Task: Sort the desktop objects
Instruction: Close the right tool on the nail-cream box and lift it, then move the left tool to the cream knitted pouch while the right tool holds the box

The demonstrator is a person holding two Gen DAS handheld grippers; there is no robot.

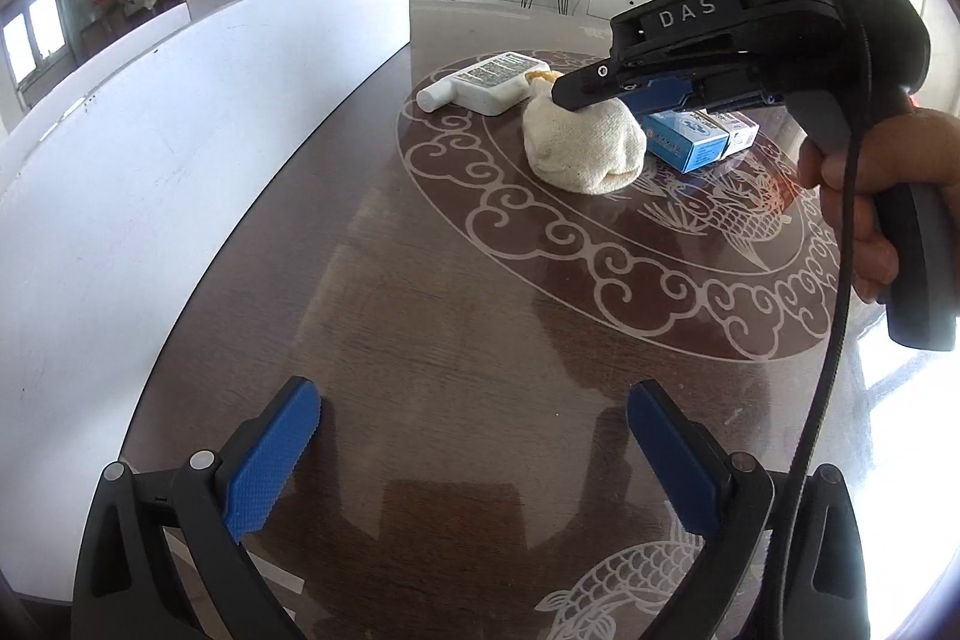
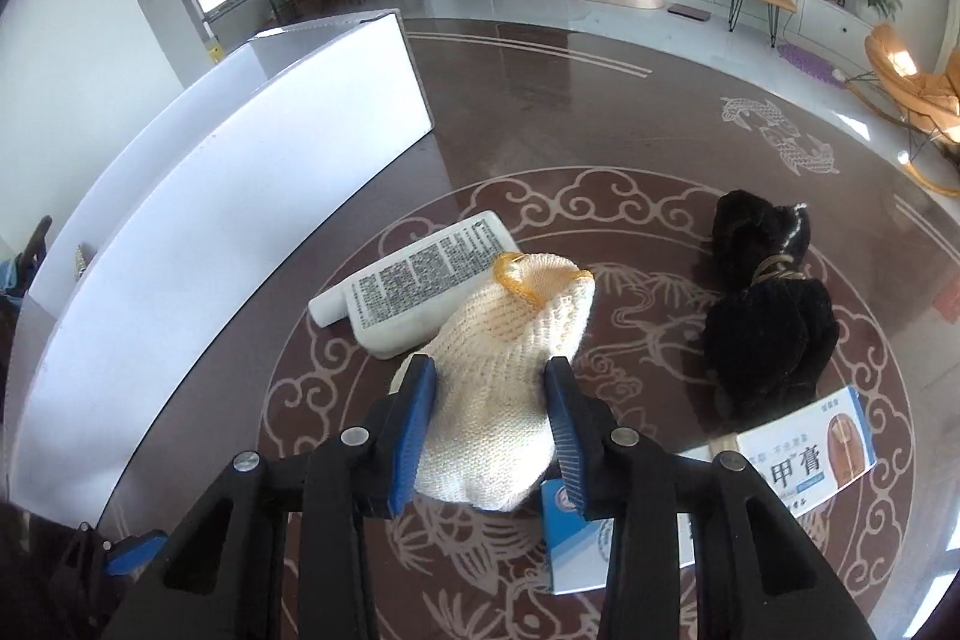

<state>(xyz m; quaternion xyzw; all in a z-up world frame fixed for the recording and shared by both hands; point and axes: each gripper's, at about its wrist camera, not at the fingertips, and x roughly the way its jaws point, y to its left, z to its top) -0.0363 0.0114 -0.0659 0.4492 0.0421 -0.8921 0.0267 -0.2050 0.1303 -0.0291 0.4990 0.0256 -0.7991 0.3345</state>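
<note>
Cream knitted cotton fills the gap between our right gripper's [image 2: 489, 400] blue ribbed pads: they press on both sides of the balled cream glove [image 2: 510, 358], which rests on the table near the middle of its round scroll pattern. No earlier view is at hand, so we speak only of the clamp as it stands. In the left wrist view our right hand [image 1: 870, 202] wraps the dark grey handle, the tool tilted steeply down toward the glove [image 1: 582, 142], a black cable hanging from it.

Our left gripper [image 1: 474, 436] hangs above bare tabletop with its blue textured pads wide apart and nothing between them.

The glossy dark brown table [image 2: 540, 100] reflects the room and carries pale inlaid clouds and fish. The glove has a coarse weave and a yellow-orange cuff edge. Touching its far side lies a flat white plastic bottle with a printed label [image 2: 420, 292], cap pointing toward the tall white board box [image 2: 240, 196] that stands along the left edge. To the right, apart from the glove, sits a bundle of fuzzy black fabric tied with cord [image 2: 768, 316]. Near the right pad lie two small cartons: a blue-and-white box [image 2: 576, 562] and a white box with an orange picture [image 2: 810, 454].

Open tabletop stretches beyond the bottle to the far rim, and in front of the left gripper.
</note>
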